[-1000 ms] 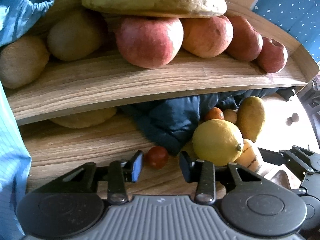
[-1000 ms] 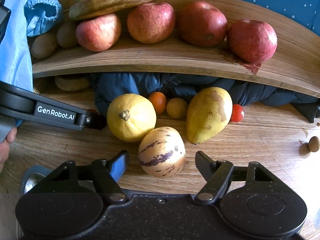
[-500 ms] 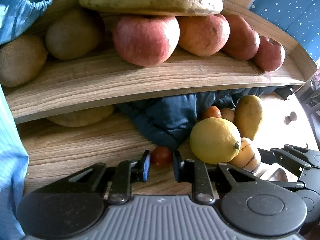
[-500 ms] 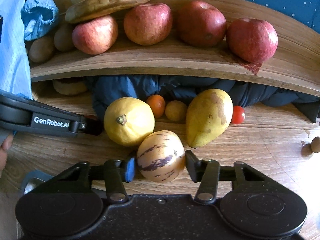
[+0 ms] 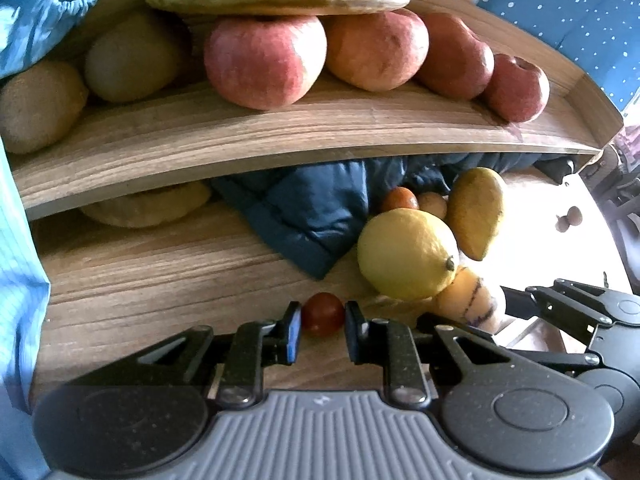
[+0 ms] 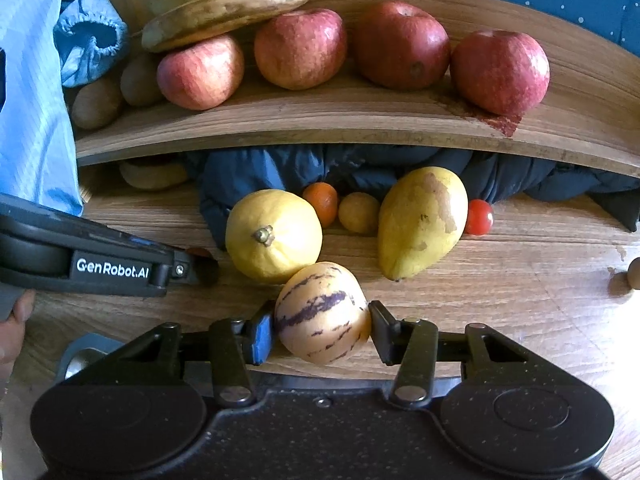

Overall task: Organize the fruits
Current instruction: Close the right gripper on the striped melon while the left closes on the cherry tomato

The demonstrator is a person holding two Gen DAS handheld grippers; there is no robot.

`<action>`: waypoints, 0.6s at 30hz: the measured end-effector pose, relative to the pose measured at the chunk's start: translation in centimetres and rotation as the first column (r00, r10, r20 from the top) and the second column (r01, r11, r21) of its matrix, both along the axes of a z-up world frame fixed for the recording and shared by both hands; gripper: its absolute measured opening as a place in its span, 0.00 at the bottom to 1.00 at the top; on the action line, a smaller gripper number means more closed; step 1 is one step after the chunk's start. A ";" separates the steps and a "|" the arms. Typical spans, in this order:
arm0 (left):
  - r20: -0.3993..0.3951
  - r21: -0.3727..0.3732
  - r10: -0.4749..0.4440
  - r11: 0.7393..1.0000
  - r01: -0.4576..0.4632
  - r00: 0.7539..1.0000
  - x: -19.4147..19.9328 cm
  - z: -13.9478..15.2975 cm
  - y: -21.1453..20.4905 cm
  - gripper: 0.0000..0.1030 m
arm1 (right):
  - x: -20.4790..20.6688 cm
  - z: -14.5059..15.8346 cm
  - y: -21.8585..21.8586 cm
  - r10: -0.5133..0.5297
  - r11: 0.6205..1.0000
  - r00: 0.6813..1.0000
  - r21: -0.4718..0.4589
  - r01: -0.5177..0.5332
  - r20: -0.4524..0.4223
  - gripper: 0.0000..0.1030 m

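Note:
My left gripper (image 5: 322, 330) is shut on a small red cherry tomato (image 5: 322, 313) that rests on the wooden table (image 5: 140, 280). My right gripper (image 6: 321, 330) is shut on a cream, purple-striped pepino melon (image 6: 322, 312), also low on the table. In the right wrist view, a yellow lemon (image 6: 273, 235) touches the melon from behind. A yellow-green mango (image 6: 420, 220), a small orange (image 6: 322, 202), a small yellow fruit (image 6: 359, 212) and a second cherry tomato (image 6: 479, 217) lie beyond. The left gripper (image 6: 192, 266) reaches in from the left side there.
A raised wooden shelf (image 6: 340, 124) crosses the back, carrying several red apples (image 6: 300, 48), bananas (image 6: 228, 0) and kiwis (image 6: 96, 102). A dark blue padded cloth (image 6: 360, 168) is bunched under it. A light blue sleeve (image 6: 32, 100) hangs at the left. A small wooden knob (image 6: 633, 274) sits at right.
Both grippers have closed: the left jaws came together on the cherry tomato, the right jaws on the striped melon. Neither hand has shifted much.

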State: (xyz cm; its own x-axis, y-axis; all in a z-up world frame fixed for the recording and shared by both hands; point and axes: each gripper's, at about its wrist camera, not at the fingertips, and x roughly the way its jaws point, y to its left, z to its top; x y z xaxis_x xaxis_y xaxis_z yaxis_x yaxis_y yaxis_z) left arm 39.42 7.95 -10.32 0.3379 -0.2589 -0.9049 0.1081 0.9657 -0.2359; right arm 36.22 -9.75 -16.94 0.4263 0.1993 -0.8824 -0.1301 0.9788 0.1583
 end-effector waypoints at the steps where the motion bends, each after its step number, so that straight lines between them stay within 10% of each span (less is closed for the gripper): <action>1: 0.001 0.000 0.000 1.000 0.000 1.000 -0.1 0.1 0.0 0.24 | -0.1 0.0 0.0 0.000 1.000 1.000 0.004 0.000 0.003 0.49; 18: 0.010 0.010 -0.007 1.000 0.007 1.000 -0.1 0.2 0.0 0.24 | -1.3 0.7 -0.7 0.005 0.999 1.000 0.044 -0.006 0.029 0.49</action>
State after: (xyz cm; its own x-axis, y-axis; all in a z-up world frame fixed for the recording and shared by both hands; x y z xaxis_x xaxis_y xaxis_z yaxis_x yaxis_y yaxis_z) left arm 39.27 8.00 -10.10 0.3458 -0.2518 -0.9039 0.1169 0.9674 -0.2248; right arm 34.90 -10.49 -16.24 0.4506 0.2398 -0.8599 -0.1403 0.9703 0.1971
